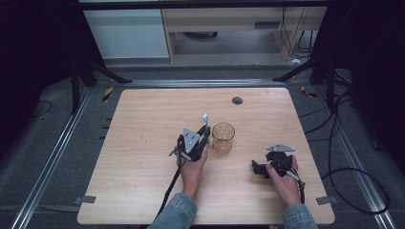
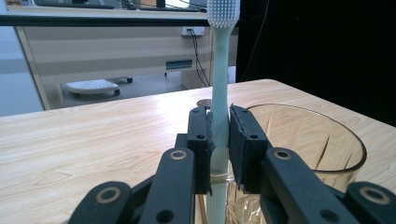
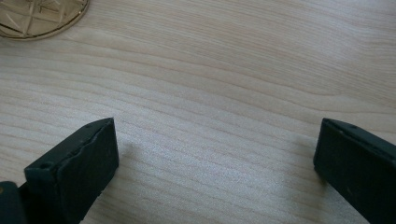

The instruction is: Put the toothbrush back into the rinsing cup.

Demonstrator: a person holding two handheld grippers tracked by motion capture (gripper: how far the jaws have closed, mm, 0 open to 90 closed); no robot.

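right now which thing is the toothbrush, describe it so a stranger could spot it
Start at the wooden table and find the amber glass cup near its middle. Just left of the cup, the left gripper has its fingers shut on the toothbrush. It is a slim pale stick held upright, white bristle head on top.

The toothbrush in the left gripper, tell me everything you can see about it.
The toothbrush is pale mint, plastic-looking, with a slim straight handle and a head of white bristles at the top. It stands upright, clamped at mid-handle between the left gripper's black pads, beside the amber glass cup. In the high view it rises just left of the cup's rim. Its lower end is out of sight.
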